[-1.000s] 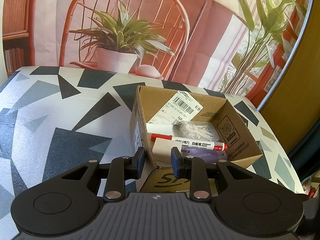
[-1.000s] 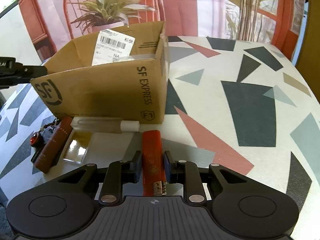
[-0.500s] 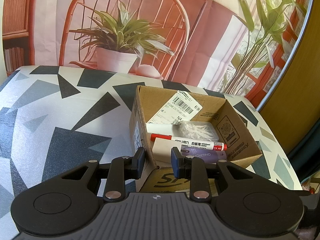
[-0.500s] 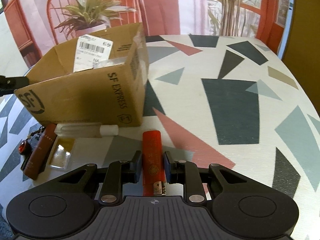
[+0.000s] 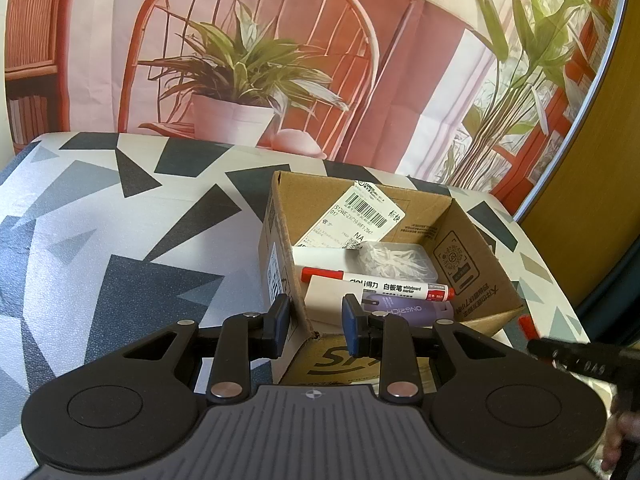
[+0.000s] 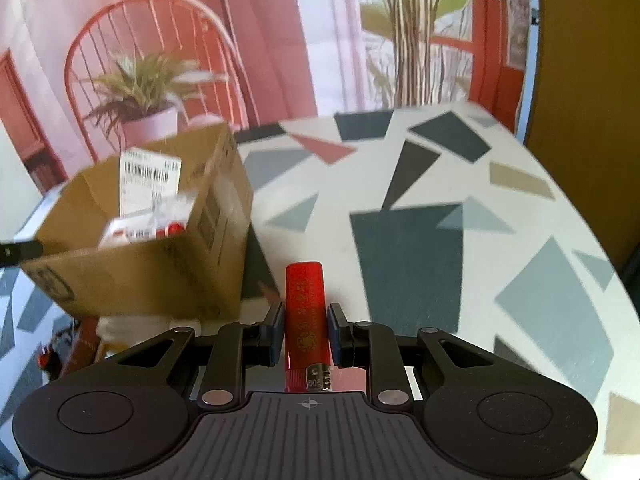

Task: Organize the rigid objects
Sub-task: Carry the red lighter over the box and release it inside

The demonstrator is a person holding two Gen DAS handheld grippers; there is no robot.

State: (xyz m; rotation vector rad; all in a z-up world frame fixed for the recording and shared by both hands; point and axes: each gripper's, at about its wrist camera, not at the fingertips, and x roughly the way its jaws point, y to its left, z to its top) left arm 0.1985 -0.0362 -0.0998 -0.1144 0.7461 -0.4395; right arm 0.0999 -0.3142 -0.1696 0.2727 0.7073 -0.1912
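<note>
Right tongs (image 6: pixel 306 332) are clenched on a red lighter (image 6: pixel 305 312), pads on its two flat sides around mid-body, metal head end pointing back at the camera, base pointing forward. The lighter sits centre-low in the right wrist view, clear of the table (image 6: pixel 520 260), with the cardboard box (image 6: pixel 160 272) to its left in the frame. Frame is motion-blurred.

Left tongs (image 5: pixel 316 322) are closed on the near corner of the cardboard box (image 5: pixel 472 280), one pad outside the left wall, the other inside; looks like a steadying hold.

Inside the box, centre-right of the left wrist view: red-capped whiteboard marker (image 5: pixel 380 284), purple tube (image 5: pixel 404 312), clear plastic case of white bits (image 5: pixel 394 258), a pale card (image 5: pixel 332 304), and a shipping label (image 5: pixel 360 216) on the far wall.

Handling judgement: the lighter is light, stiff, smooth plastic, so likely a bit slippery. The flat sides are the right place to grip, as now; stay off the metal head and valve lever. Small fluid reservoir, so drop it low into the box rather than tossing. The box wall is thin card and will flex if squeezed or pulled hard.

More items lie at the lower left of the right wrist view, near the box; too blurred to name.
</note>
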